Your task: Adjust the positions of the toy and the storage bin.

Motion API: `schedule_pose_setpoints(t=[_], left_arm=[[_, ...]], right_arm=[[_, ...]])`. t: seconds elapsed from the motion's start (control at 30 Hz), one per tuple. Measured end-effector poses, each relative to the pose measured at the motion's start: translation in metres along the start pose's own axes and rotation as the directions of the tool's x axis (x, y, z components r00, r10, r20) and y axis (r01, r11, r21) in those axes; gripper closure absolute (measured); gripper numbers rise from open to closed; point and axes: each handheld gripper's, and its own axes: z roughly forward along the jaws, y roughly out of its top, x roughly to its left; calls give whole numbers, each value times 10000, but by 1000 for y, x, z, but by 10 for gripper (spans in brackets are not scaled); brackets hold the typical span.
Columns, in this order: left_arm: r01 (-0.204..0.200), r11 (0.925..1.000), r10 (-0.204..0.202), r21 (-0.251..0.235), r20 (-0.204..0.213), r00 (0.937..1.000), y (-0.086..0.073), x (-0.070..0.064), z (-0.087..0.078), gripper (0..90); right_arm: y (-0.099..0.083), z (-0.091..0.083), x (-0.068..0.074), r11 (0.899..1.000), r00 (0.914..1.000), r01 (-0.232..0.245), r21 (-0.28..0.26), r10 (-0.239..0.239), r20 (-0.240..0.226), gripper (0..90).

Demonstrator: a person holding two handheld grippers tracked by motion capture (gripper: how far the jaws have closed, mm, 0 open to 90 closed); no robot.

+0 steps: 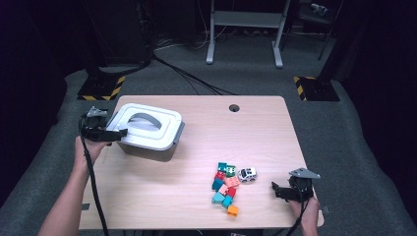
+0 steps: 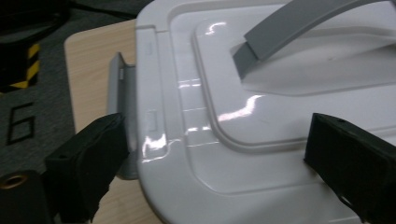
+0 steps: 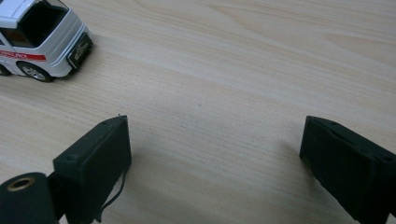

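Storage box (image 1: 147, 135) at the counter's (image 1: 255, 128) left edge: lid shut, contents hidden. In the left gripper view its grey handle (image 2: 299, 23) runs off the top edge and the lid off the right edge. Latch (image 2: 122, 107) partly behind the left tool's (image 2: 219, 154) near jaw.

Toy car (image 3: 39, 39) in the right gripper view: cut by the top and left edges, rear only; plate lettering too blurred to read.

Block pile (image 1: 225, 187) near the front edge: individual studs too small to tell, lower blocks partly covered by upper ones.

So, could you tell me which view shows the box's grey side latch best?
The left gripper view: the latch sits close beside the white lid, next to the left gripper. In the high view that end lies behind the gripper.
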Motion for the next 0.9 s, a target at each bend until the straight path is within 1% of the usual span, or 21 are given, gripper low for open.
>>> schedule_pose_setpoints(t=[0.07, 0.1, 0.13, 0.2, 0.23, 0.3, 0.37, 0.4, 0.43, 0.47, 0.53, 0.7, 0.73, 0.77, 0.8, 0.83, 0.87, 0.9], left_arm=[[-6, 10000, 6, -73, -55, 10000, -1, -2, 0, 69], [-38, 9999, 38, -125, 3, 10000, -2, -3, 0, 70], [-39, 10000, 40, -60, 81, 10000, -2, -3, -1, 74], [14, 9999, -12, -165, 138, 9999, -3, -6, -2, 83], [-7, 10000, 7, -21, 300, 9995, -4, -7, -4, 85], [56, 10000, -54, -80, 316, 9995, -6, -12, -5, 86], [33, 10000, -32, -35, 406, 9992, -7, -18, -7, 86], [33, 9999, -30, -98, 384, 9993, -8, -21, -7, 87], [-80, 10000, 78, 34, 495, 9987, -7, -24, -9, 87], [-158, 9998, 154, 76, 539, 9984, -8, -28, -9, 87], [-301, 9994, 290, 180, 611, 9977, -7, -35, -11, 87], [-618, 9979, 599, 207, 817, 9949, -6, -57, -16, 87], [-664, 9977, 648, 154, 872, 9941, -6, -60, -17, 86], [-768, 9969, 746, 179, 1019, 9920, -6, -63, -18, 88], [-781, 9969, 759, 114, 1358, 9878, -6, -68, -19, 105], [-1128, 9934, 1094, 198, 1258, 9860, -5, -75, -20, 91], [-1395, 9900, 1358, 198, 1280, 9824, -5, -81, -19, 104], [-1502, 9884, 1460, 238, 1277, 9810, -4, -84, -19, 104]], right_arm=[[0, 0, 0, 10000, 10000, 1, 2, -1, 2, 83], [0, 0, 0, 10000, 10000, -1, -1, 1, -20, 83], [0, 0, 0, 10000, 10000, 1, 0, -1, 1, 83], [0, 0, 0, 10000, 10000, 0, -3, 0, -19, 83], [0, 0, 0, 10000, 10000, 0, -1, 0, -22, 83], [0, 0, 0, 10000, 10000, 4, 2, -4, -19, 83], [0, 0, 0, 10000, 10000, 12, 50, -12, -32, 83], [0, 0, 0, 10000, 10000, 0, -1, 0, -12, 83], [0, 0, 0, 10000, 10000, 13, 73, -13, -35, 83], [0, 0, 0, 10000, 10000, -4, -13, 4, -5, 83], [0, 0, 0, 10000, 10000, 17, 76, -17, -25, 83], [0, 0, 0, 10000, 10000, 11, 72, -11, -17, 83], [0, 0, 0, 10000, 10000, 10, 72, -10, -16, 83], [0, 0, 0, 10000, 10000, 8, 72, -8, -16, 83], [0, 0, 0, 10000, 10000, 10, 73, -10, -17, 83], [0, 0, 0, 10000, 10000, 12, 72, -12, -16, 83], [0, -1, 0, 10000, 10000, 15, 72, -15, -15, 83], [0, 0, 0, 10000, 10000, 11, 72, -11, -15, 83]])
